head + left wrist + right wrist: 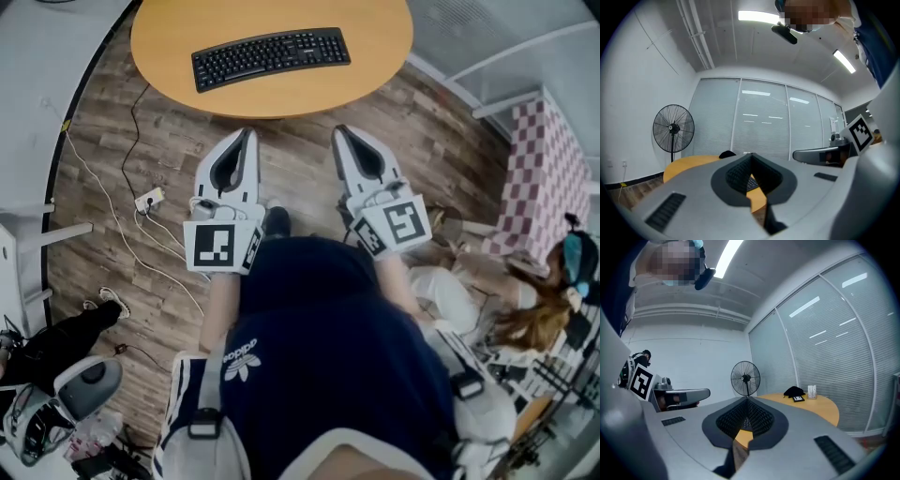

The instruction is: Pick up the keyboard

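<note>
A black keyboard [272, 58] lies slightly askew on a round orange table [375, 56] at the top of the head view. Both grippers point level toward it from short of the table's near edge, above the wooden floor. My left gripper [249, 132] is shut with nothing in it, and my right gripper [338, 130] beside it is also shut and empty. In the left gripper view the closed tips [749, 154] cover most of the table [689, 164]. In the right gripper view the closed tips [746, 399] sit in front of the table [820, 408].
White cables and a power strip [148, 200] lie on the floor at the left. A person sits on the floor at the right [525, 300] near a checkered cloth [548, 178]. A standing fan [673, 127] is behind the table. A black object [794, 391] rests on the table's far side.
</note>
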Demonstrator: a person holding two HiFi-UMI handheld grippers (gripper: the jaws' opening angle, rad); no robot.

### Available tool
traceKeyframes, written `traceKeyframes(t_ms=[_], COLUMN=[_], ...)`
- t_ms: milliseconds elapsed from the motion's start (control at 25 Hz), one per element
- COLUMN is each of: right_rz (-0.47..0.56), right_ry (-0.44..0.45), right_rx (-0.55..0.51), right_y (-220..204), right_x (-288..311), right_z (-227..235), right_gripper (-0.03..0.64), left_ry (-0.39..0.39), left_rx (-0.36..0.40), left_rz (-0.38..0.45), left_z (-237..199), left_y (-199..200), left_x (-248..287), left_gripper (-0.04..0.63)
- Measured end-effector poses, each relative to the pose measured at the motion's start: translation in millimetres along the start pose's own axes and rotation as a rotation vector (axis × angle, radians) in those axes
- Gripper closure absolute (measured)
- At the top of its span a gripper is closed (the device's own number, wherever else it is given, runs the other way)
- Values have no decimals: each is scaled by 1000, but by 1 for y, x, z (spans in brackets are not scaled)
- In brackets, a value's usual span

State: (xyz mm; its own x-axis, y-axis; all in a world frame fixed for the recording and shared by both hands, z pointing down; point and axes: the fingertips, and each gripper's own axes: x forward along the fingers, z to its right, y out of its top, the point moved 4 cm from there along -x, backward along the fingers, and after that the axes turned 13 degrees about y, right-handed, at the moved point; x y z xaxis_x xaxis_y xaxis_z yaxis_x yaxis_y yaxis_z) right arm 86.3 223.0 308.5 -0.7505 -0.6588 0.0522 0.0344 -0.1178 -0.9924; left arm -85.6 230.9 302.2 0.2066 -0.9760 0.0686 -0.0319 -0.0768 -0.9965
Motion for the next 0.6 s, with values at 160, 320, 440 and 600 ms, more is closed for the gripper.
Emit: traceKeyframes(t_ms=[160, 320, 440, 600], right_rz=[13, 13, 14, 18], right_ry=[-51, -66, -74, -83], right_rx=[5, 7, 7, 24], right_y=[1, 2, 4, 2], right_x=[22, 33, 40, 46], right_z=[7, 11, 20, 37], right_gripper=[615, 615, 615, 615], left_ry=[-4, 2, 5, 10], left_rx=[-1, -4, 1, 12], left_rz=[1, -7, -7, -13], left_z=[-24, -37, -41, -38], left_y=[0, -1, -1, -3], left_x=[15, 27, 37, 54], left_gripper=[594, 594, 594, 594])
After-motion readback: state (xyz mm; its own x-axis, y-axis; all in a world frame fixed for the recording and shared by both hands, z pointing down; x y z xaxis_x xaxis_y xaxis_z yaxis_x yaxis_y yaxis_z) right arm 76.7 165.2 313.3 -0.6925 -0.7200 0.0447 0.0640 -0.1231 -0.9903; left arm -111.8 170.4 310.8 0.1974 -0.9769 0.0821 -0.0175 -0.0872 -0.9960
